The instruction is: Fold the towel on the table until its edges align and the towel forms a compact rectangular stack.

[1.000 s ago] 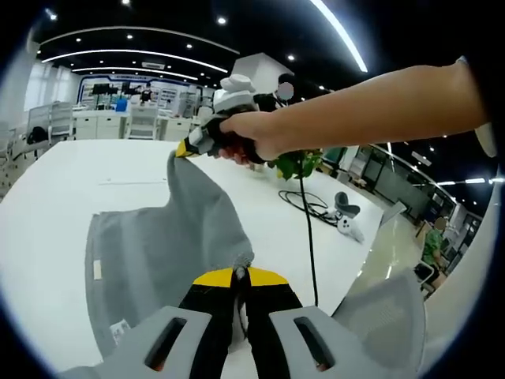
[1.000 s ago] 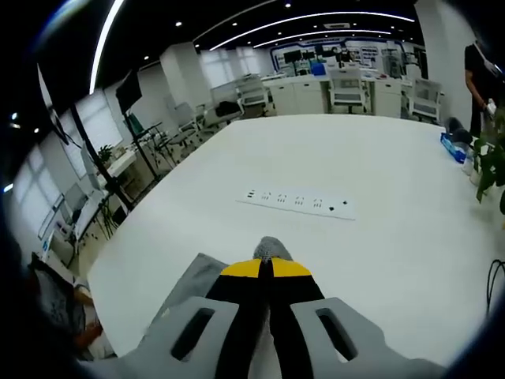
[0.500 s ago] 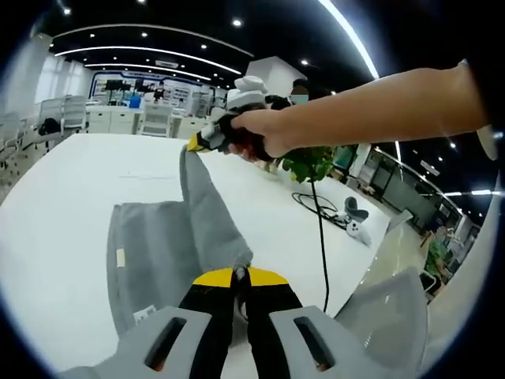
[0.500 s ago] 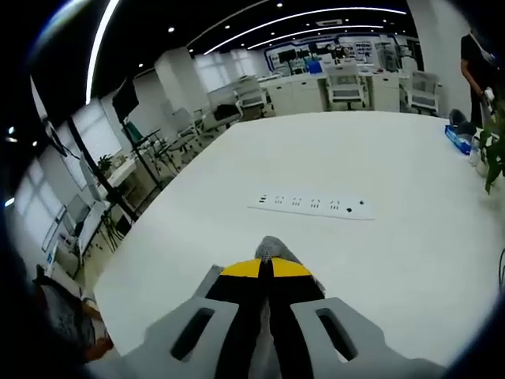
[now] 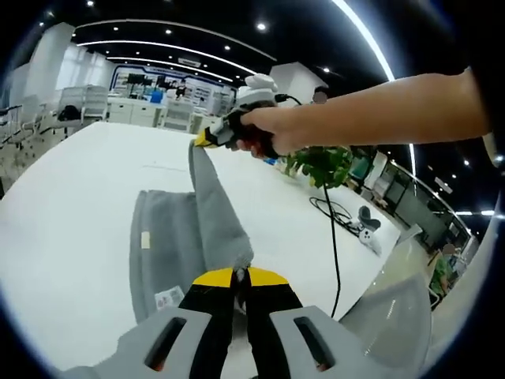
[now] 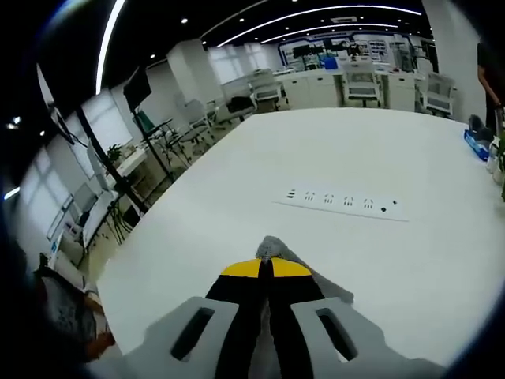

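The left gripper (image 5: 241, 278) is clenched on 1 corner of the grey towel (image 5: 170, 245); the right gripper (image 6: 266, 268) pinches another, lifted above the white table (image 5: 71, 197). The fold is mid-way: 1 edge raised, the rest lying flat, stacking not yet done.

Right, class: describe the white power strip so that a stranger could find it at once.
Start at the big white table in the right gripper view. Ahead of the right claw, the power strip lies flat: a long, thin white bar dotted with small dark sockets, unlike the grey towel pinched below.
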A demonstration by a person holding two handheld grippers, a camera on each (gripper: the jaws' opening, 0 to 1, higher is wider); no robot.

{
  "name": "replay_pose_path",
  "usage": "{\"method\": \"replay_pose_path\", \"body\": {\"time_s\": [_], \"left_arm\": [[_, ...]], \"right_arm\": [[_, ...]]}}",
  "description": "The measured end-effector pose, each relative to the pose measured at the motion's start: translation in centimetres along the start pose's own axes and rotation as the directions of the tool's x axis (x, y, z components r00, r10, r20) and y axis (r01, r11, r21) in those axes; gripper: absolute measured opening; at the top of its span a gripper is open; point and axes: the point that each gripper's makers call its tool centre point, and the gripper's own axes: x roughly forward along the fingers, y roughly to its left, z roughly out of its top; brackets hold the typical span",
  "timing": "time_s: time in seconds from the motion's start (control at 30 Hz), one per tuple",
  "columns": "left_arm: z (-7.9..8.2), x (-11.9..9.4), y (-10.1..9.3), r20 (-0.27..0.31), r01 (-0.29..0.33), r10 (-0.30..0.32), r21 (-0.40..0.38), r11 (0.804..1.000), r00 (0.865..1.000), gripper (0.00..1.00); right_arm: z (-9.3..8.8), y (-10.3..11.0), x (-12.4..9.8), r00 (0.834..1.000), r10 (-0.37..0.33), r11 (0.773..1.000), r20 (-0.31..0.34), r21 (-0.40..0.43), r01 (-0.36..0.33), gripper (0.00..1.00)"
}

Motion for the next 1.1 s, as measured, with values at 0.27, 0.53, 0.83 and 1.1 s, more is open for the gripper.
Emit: {"method": "replay_pose_path", "body": {"time_s": [0.27, 0.53, 0.83, 1.1], "left_arm": [[-1.2, -0.7, 1.6, -0.016, -0.034, 0.034, -0.017, 0.999, 0.999, 0.04], [-2.7, -0.7, 3.0, -0.07, -0.064, 0.065, 0.012, 0.998, 0.995, 0.04], [-4.1, -1.2, 4.2, -0.112, -0.08, 0.076, -0.029, 0.996, 0.991, 0.04], [-5.3, -1.5, 6.0, -0.13, -0.128, 0.119, -0.064, 0.99, 0.984, 0.04]], "right_arm": [[-1.0, 1.5, 1.5, 1.0, 0.012, 1.0, -0.022, -0.022, -0.013, 0.0], [-2.0, 2.3, 2.9, 0.999, 0.009, 0.999, -0.042, -0.044, -0.011, 0.0], [-3.3, 3.6, 4.7, 0.998, 0.016, 0.998, -0.061, -0.056, -0.019, 0.0], [-4.1, 3.9, 6.3, 0.997, 0.012, 0.999, -0.076, -0.033, -0.014, 0.0]]}}
